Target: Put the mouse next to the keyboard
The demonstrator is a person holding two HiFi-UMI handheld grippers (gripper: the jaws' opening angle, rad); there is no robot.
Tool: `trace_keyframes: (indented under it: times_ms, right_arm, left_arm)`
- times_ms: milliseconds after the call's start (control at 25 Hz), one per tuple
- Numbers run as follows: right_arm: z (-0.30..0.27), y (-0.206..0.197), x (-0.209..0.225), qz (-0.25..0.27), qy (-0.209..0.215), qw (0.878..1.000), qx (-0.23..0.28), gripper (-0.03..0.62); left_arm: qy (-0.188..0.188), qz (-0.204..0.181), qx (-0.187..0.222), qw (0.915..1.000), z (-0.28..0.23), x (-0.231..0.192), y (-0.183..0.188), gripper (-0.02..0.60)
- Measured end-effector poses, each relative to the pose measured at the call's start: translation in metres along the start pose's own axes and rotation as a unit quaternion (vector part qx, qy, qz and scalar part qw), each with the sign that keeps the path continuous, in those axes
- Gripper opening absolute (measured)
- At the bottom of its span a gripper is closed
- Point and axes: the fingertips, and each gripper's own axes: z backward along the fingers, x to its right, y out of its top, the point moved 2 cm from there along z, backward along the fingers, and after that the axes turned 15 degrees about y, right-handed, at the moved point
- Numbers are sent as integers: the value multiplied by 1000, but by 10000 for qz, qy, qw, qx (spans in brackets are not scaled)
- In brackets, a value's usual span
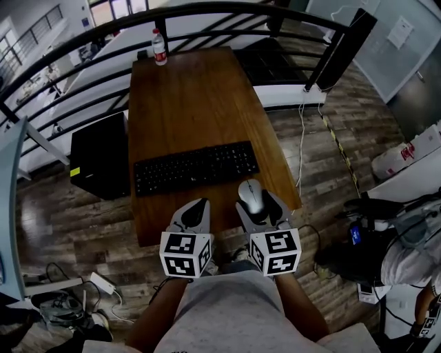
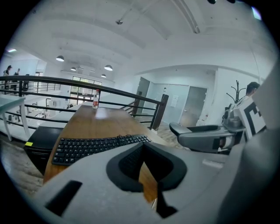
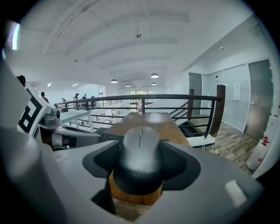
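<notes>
A black keyboard [image 1: 196,167] lies across the near part of the wooden table [image 1: 193,96]. The grey mouse [image 1: 251,194] sits just before the keyboard's right end, at the table's near edge. My right gripper [image 1: 253,201] is shut on it, its pads pressing both sides of the mouse [image 3: 141,157]. My left gripper [image 1: 197,207] is beside it to the left, over the near edge, shut with nothing in it. In the left gripper view the keyboard [image 2: 94,146] lies ahead to the left, and the right gripper [image 2: 205,138] shows at the right.
A water bottle [image 1: 159,47] stands at the table's far end. A black box [image 1: 102,164] sits on the floor left of the table. A curved black railing [image 1: 207,12] runs behind. Cables and bags [image 1: 406,162] lie on the floor to the right.
</notes>
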Motion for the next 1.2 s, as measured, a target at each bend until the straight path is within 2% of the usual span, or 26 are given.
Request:
trace_keyframes:
  times_ms: [320, 840, 1200]
  right_arm:
    - [-18, 3, 35, -18, 61, 10000, -34, 304]
    - [-57, -6, 142, -15, 131, 9990, -436, 304]
    - [-85, -26, 203, -197, 85, 9964, -824, 303]
  left_arm:
    - [203, 83, 16, 9998, -24, -2, 13, -6]
    - [657, 304, -122, 9973, -104, 17, 26, -6]
    - [954, 379, -172, 9946, -132, 24, 33, -8]
